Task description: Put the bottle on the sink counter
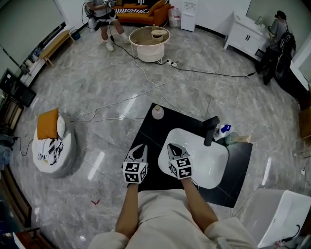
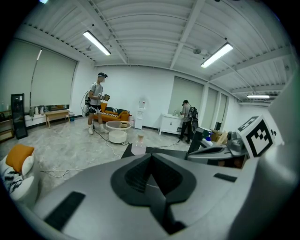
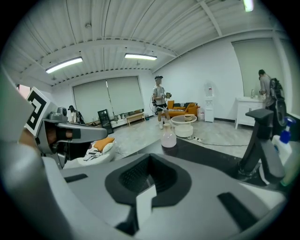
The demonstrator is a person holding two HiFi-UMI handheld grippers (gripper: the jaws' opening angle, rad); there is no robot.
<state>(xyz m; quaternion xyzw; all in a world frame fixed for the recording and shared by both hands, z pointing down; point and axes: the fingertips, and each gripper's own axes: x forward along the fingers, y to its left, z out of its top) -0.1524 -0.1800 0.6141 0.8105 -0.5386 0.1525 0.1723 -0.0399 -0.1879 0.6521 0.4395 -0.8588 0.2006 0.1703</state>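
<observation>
Grey marble floor fills most of the head view, and at lower centre stands a black counter [image 1: 151, 130] with a white sink basin [image 1: 216, 168] set in its right half. We hold both grippers low over the counter's near edge. Our left gripper [image 1: 140, 149] sits over the black top just left of the basin, its jaws pressed together with nothing between them. Our right gripper [image 1: 174, 147] hangs over the basin's left rim, its jaws likewise fully together and empty. The bottle [image 1: 157, 112] stands upright at the counter's far corner, at the top of the black surface, well apart from both grippers. It looks like a clear, pinkish flask, though it is small in every view and we can't be sure. A black faucet [image 1: 211, 130] rises at the basin's upper right, with a blue spray bottle [image 1: 224, 130] just beside it. At upper left a person [image 1: 103, 19] stands near an orange sofa [image 1: 155, 14] and a round table [image 1: 148, 51].
</observation>
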